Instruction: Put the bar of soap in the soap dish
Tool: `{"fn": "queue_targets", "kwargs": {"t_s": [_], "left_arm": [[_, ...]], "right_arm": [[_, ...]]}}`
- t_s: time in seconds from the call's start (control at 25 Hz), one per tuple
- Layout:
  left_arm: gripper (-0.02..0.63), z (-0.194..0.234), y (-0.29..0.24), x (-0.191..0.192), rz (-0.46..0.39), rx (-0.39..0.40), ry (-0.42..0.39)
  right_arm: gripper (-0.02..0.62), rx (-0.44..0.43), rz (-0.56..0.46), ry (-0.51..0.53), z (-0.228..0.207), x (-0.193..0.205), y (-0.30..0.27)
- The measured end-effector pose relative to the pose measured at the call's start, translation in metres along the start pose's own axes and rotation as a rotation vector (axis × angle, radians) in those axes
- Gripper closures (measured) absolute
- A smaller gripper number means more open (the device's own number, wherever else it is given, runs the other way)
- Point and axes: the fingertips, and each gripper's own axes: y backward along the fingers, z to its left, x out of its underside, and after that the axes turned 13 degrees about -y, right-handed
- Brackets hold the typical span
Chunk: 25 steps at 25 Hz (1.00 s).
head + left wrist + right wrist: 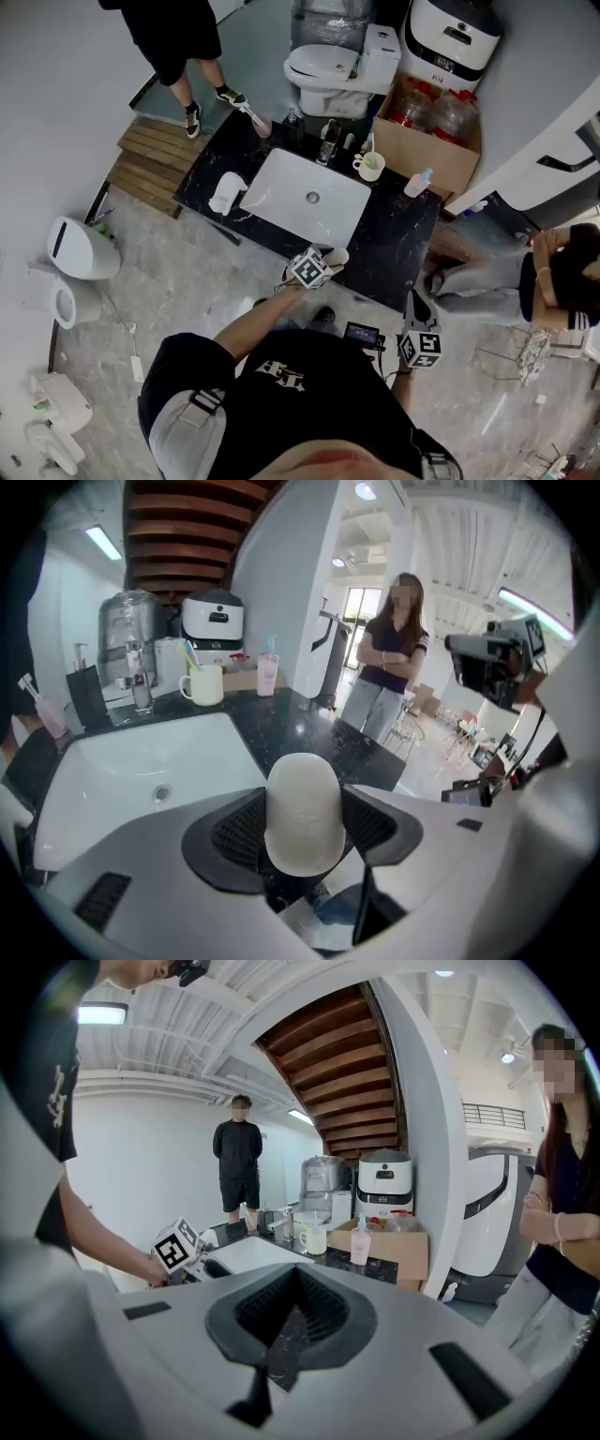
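The left gripper (302, 829) pinches the pale, rounded bar of soap (302, 799) upright between its pads, at the near edge of the dark surface (394, 239), in front of the white basin (281, 192). The right gripper (292, 1321) is pressed together on nothing, held off the surface. The soap is in hand and placing it remains (a white object (227, 193) left of the basin may be the soap dish, but that is unclear).
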Motion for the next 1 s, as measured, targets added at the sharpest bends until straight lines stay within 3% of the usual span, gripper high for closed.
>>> {"fn": "queue_targets", "kwargs": {"t_s": [0.2, 0.6, 0.8, 1.0], "left_arm": [[0.35, 0.008, 0.043, -0.03, -0.173, -0.022, 0.083], [0.35, 0.036, 0.144, -0.101, -0.471, -0.128, 0.093], [0.35, 0.053, 0.183, -0.121, -0.559, -0.192, 0.087], [0.35, 0.061, 0.199, -0.116, -0.583, -0.222, 0.097]], "right_arm": [[0.588, 0.003, -0.011, -0.008, 0.001, -0.001, -0.004], [0.588, -0.048, -0.021, 0.002, 0.021, -0.008, -0.025], [0.588, -0.079, -0.019, 0.013, 0.035, -0.009, -0.034], [0.588, -0.088, -0.013, 0.017, 0.042, -0.007, -0.038]]}}
